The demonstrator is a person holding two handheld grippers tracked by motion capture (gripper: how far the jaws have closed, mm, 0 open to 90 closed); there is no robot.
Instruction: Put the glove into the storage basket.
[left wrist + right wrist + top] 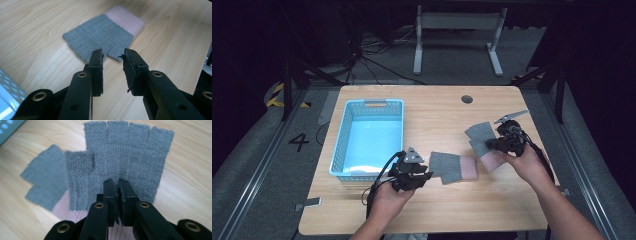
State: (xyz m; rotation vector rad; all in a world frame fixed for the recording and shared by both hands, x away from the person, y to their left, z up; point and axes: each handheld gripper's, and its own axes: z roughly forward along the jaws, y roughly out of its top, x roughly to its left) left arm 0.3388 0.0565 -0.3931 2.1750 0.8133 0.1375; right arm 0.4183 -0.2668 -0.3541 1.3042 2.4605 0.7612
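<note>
High view: two grey gloves with pink cuffs lie on the desk (492, 210), right of the blue basket (343, 131). The left tool (426, 175) has its jaws spread, and the near glove (453, 167) lies just beyond its tips toward 3 o'clock, long axis running 9 to 3, cuff farthest away. The right tool (488, 145) is pressed together, pinching the far glove (481, 136) near its cuff, fingers pointing toward 11 o'clock. The left hand (388, 200) is nearer the basket.
</note>
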